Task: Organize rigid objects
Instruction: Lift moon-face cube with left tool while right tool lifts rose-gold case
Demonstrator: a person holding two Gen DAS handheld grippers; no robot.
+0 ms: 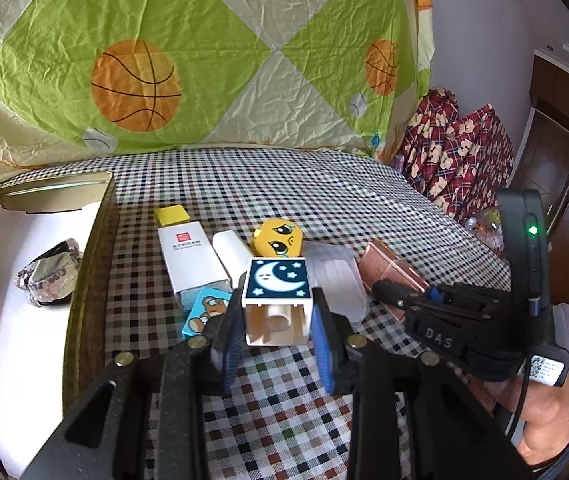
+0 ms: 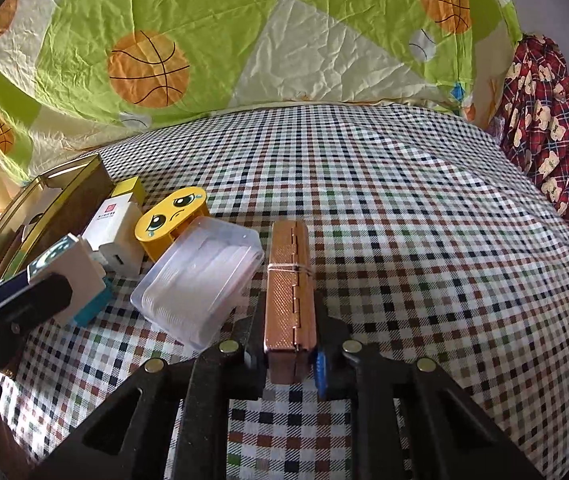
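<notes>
- Moon block (image 1: 277,280), frame centre: my left gripper (image 1: 278,322) clamps it; I'd lift straight.
- Copper case (image 2: 289,280): right gripper (image 2: 290,354) pinches it; keep level toward upper-left tin (image 1: 96,216).

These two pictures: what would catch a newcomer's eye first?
Probably the basketball sheet hanging behind the checked table. Next, the moon block pinched between the left gripper's fingers, and the copper case clamped in the right gripper. A yellow crying-face box sits among the clutter at left.
</notes>
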